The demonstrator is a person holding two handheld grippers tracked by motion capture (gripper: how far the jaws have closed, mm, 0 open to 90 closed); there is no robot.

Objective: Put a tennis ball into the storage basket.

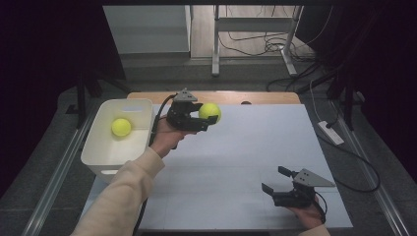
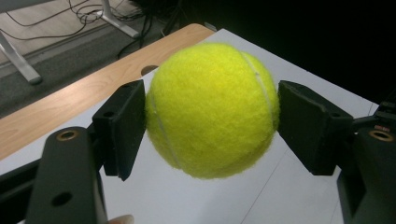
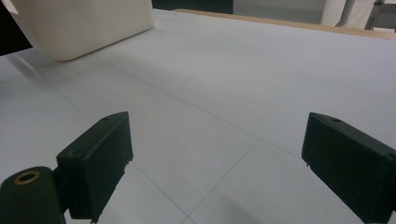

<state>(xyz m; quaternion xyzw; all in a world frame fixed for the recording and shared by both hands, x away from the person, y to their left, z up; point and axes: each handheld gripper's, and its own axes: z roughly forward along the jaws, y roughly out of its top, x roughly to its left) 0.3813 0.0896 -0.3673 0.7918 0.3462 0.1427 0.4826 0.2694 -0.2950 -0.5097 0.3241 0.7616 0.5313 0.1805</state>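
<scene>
One tennis ball (image 1: 210,112) is clamped in your left gripper (image 1: 204,119) beside the white bin (image 1: 142,105), right gripper (image 1: 274,181) open and empty; clipping the rim could knock it loose.

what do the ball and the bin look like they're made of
Ball: fuzzy yellow felt, matte, with a pale curved seam, as on a tennis ball; likely rubber beneath, though hidden. Bin: smooth white plastic by its look, with thin moulded walls, rounded corners and a faint sheen.
</scene>
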